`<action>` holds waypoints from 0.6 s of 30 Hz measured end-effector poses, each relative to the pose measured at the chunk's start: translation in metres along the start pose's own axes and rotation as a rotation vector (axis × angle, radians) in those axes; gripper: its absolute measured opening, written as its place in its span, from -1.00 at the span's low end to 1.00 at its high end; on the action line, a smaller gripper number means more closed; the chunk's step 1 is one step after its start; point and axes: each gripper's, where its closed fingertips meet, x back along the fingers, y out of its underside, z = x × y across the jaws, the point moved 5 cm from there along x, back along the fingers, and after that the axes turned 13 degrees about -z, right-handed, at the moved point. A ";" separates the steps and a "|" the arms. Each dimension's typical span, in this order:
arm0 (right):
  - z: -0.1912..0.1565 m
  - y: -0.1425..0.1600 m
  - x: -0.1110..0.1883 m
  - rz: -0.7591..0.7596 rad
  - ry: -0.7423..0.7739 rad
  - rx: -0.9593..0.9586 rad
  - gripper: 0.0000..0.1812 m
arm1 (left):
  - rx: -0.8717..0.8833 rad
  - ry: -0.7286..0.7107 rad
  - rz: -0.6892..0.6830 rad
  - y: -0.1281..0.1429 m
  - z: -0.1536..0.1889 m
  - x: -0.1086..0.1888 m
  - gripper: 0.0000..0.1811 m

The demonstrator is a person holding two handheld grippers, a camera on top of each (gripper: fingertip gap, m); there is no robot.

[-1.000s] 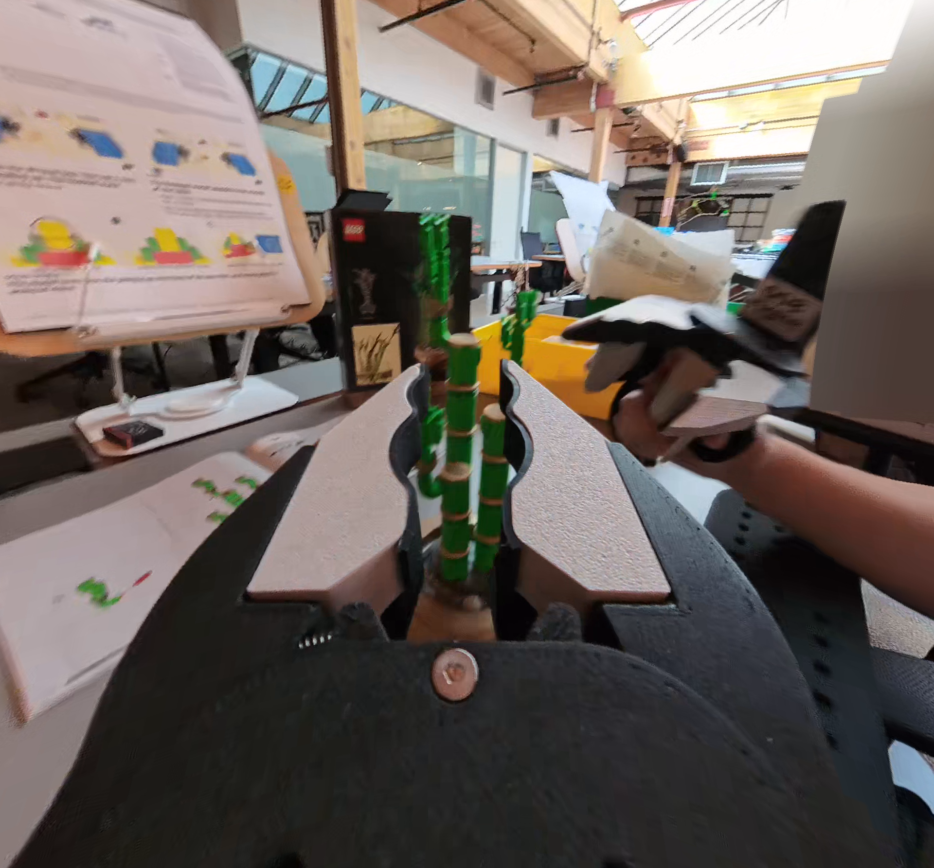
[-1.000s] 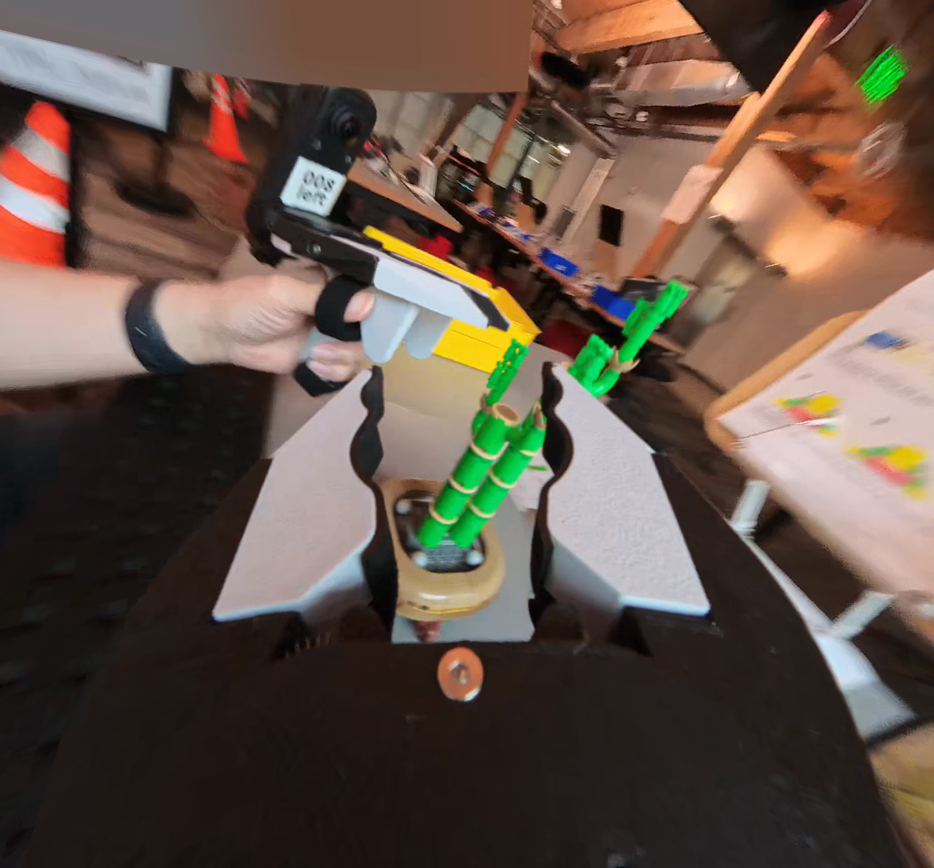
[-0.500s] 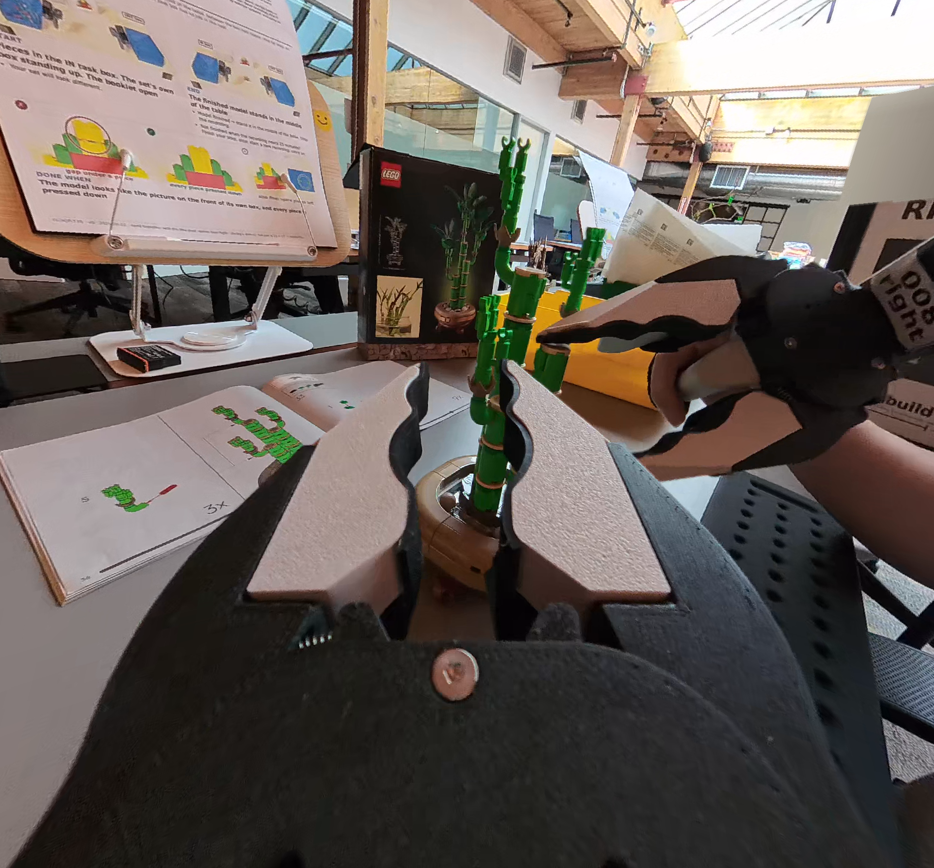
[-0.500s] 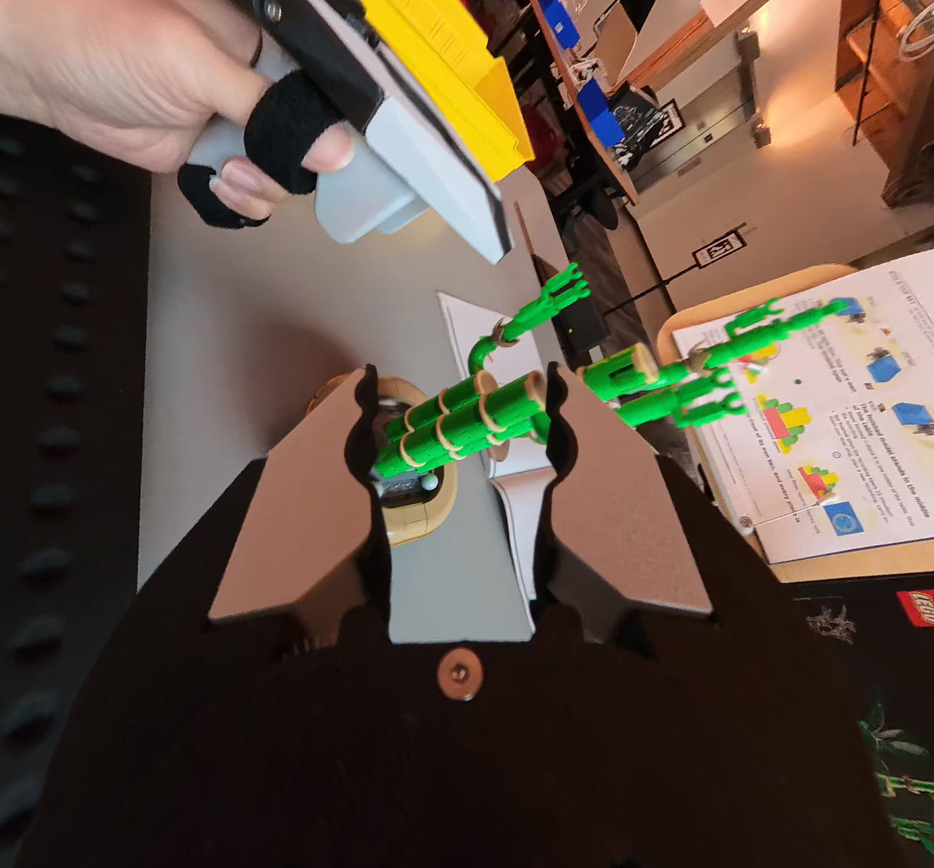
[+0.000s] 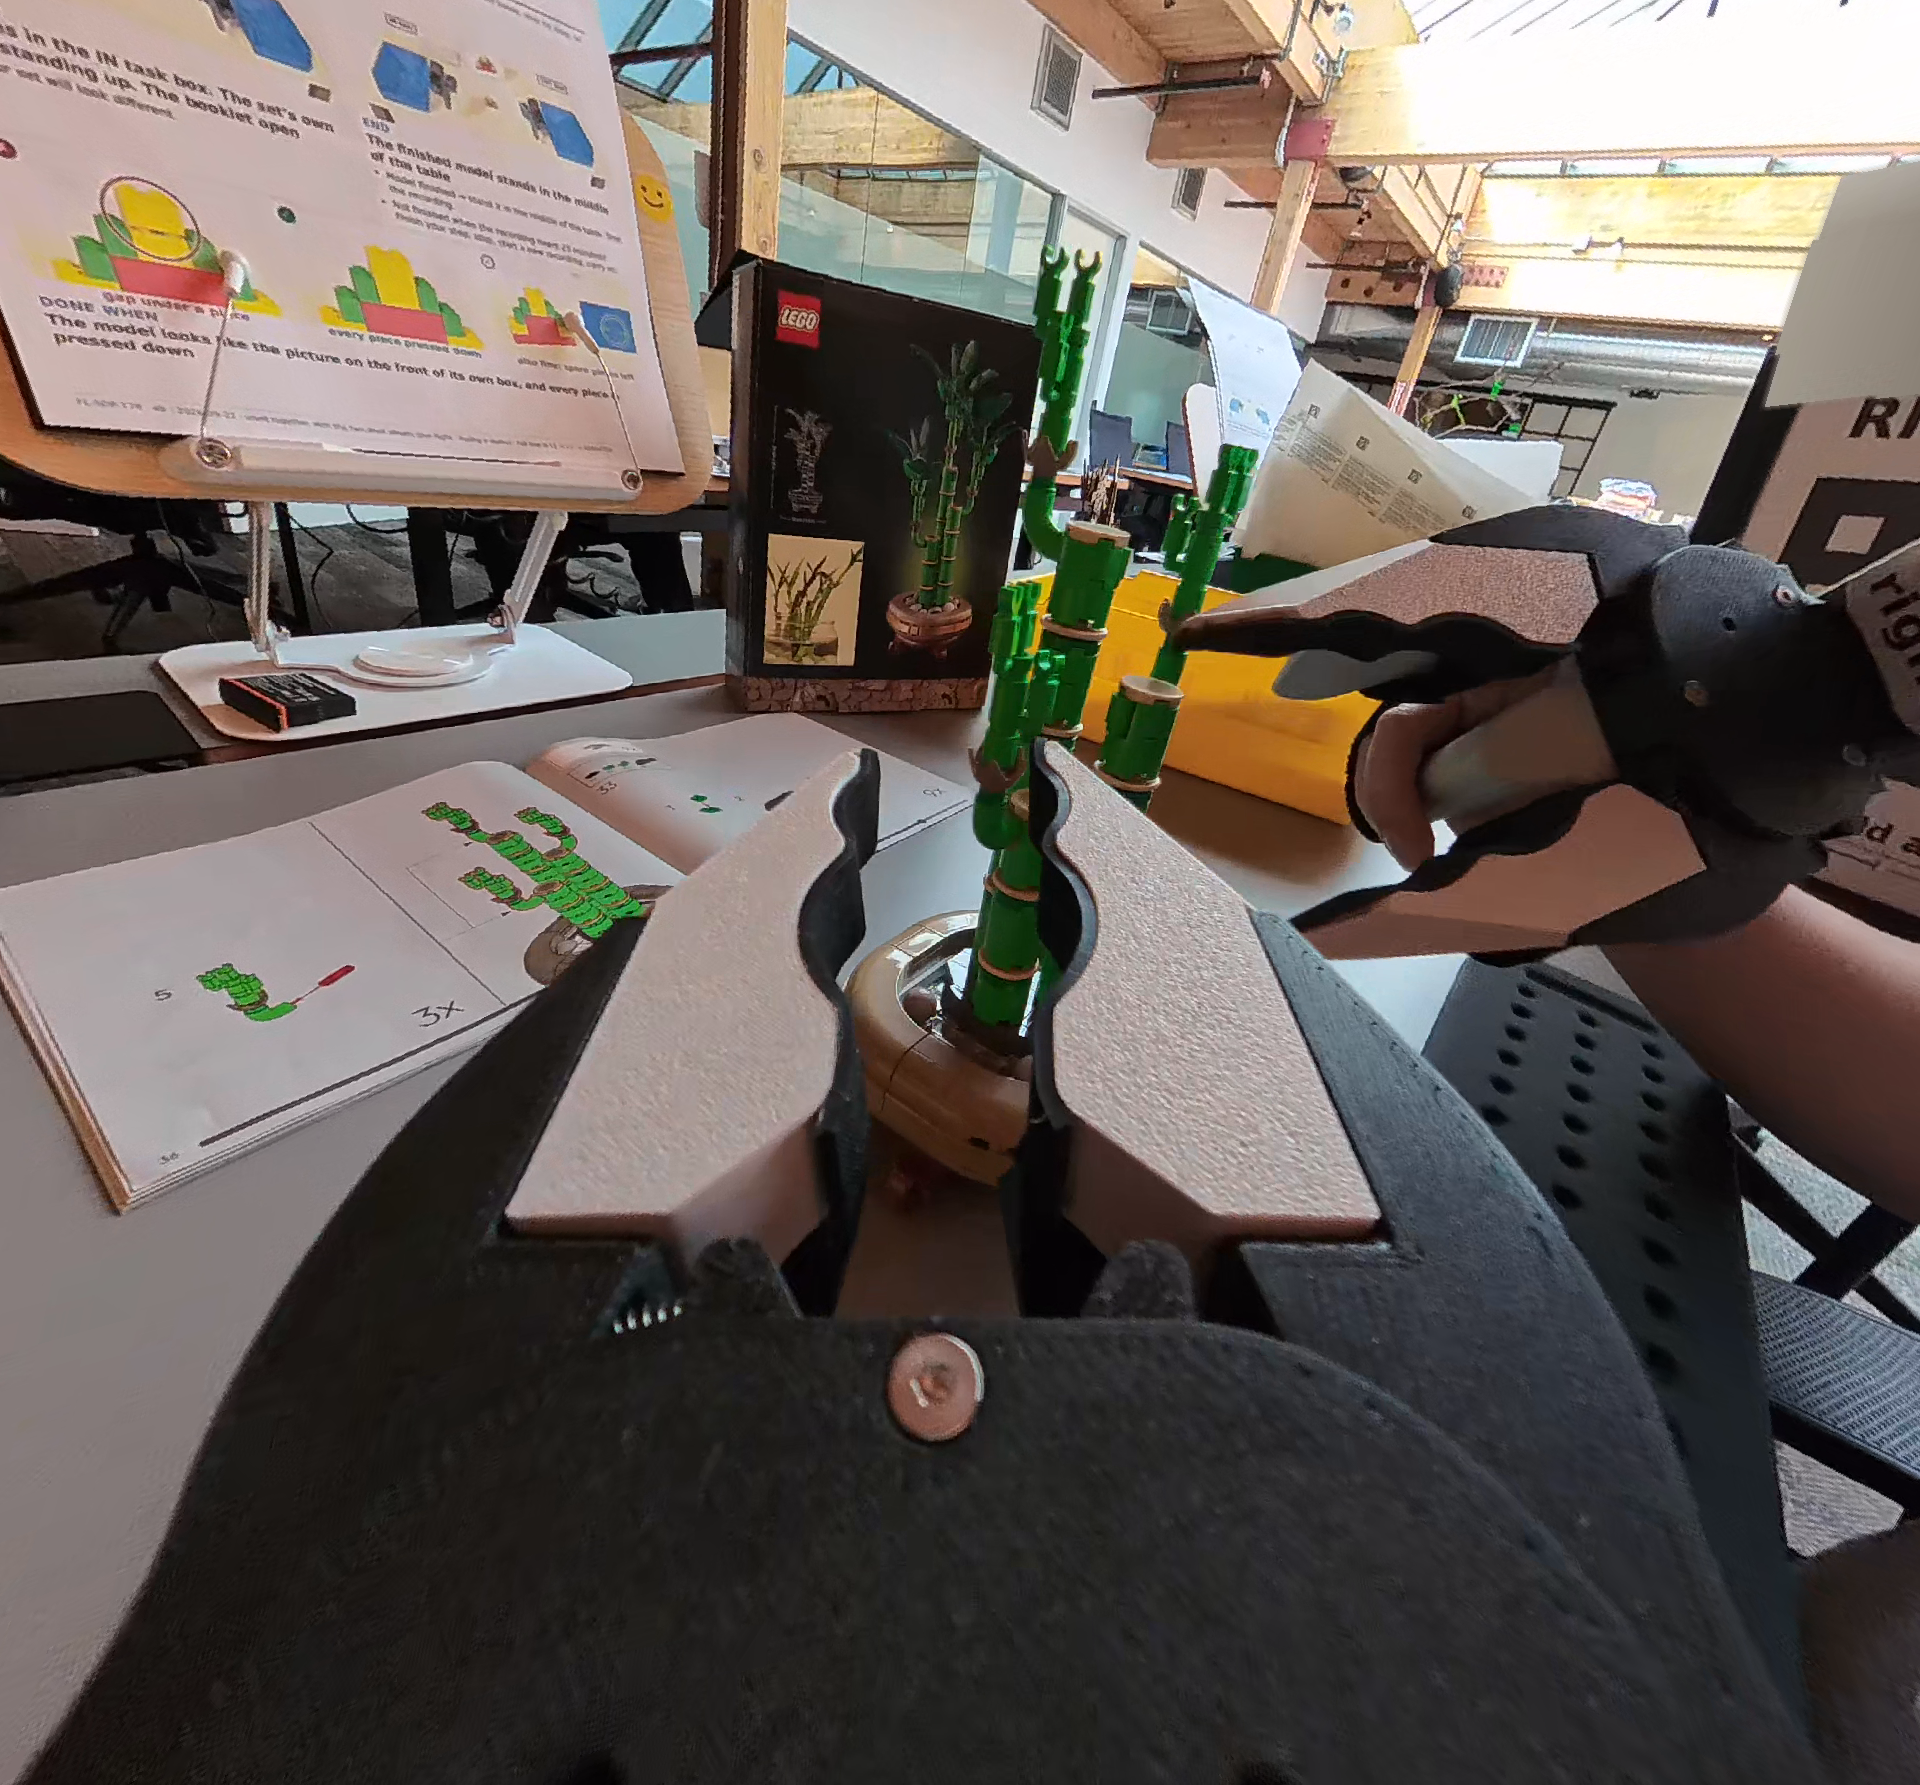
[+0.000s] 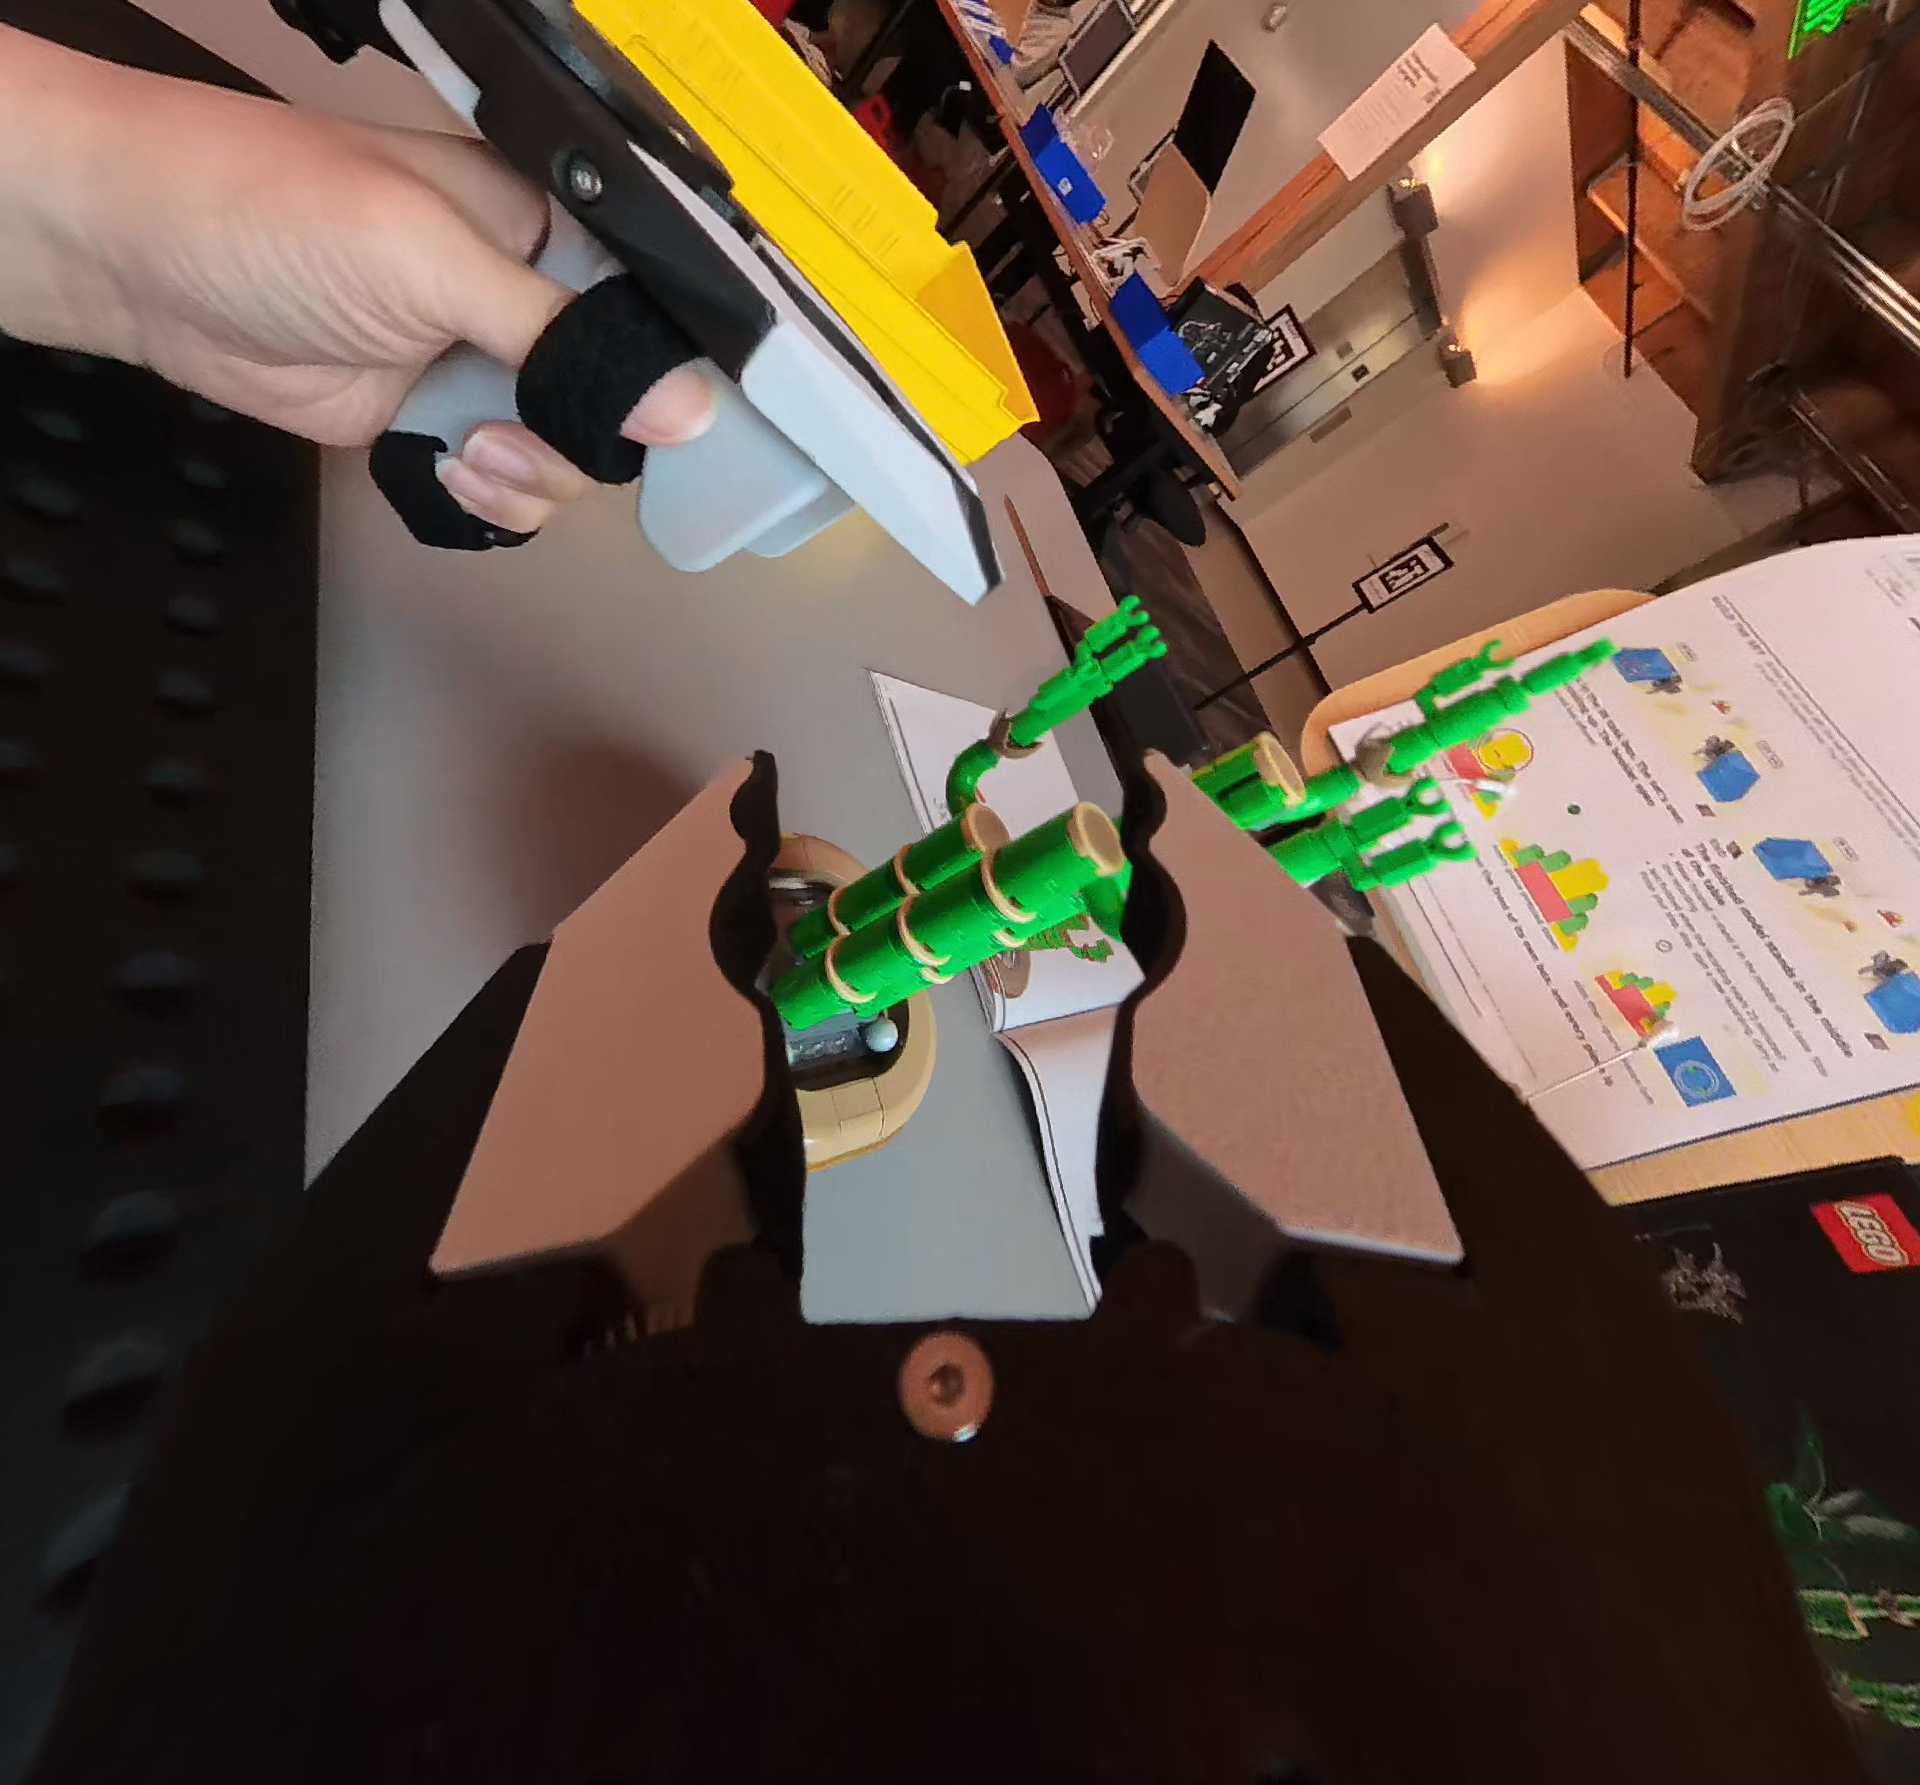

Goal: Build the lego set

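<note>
The bamboo model (image 5: 1013, 862) stood on the table (image 5: 156, 1320) just ahead between the left gripper's (image 5: 951, 800) parted fingers, ungripped, while the right gripper (image 6: 951, 800) hovered open above it.

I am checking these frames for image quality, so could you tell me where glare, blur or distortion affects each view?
Left wrist view: the skylight is blown out, wide-angle bending curves the instruction sheet, and the bamboo model is sharp. Right wrist view: steeply tilted, the right gripper body is underexposed, and the sheet's edge smears.
</note>
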 end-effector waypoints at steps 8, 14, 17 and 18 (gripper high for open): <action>-0.004 0.001 -0.001 0.031 -0.059 -0.082 -0.27 | 0.014 0.016 -0.023 0.002 -0.001 -0.002 -0.69; -0.005 0.007 0.001 0.006 -0.009 -0.051 -0.23 | 0.013 0.037 -0.092 0.011 -0.003 -0.003 -0.69; -0.009 0.010 0.001 -0.012 -0.032 -0.059 -0.21 | 0.027 0.057 -0.119 0.014 -0.003 -0.005 -0.68; -0.007 0.007 0.004 0.002 -0.026 -0.067 -0.23 | 0.029 0.061 -0.125 0.015 -0.003 -0.006 -0.67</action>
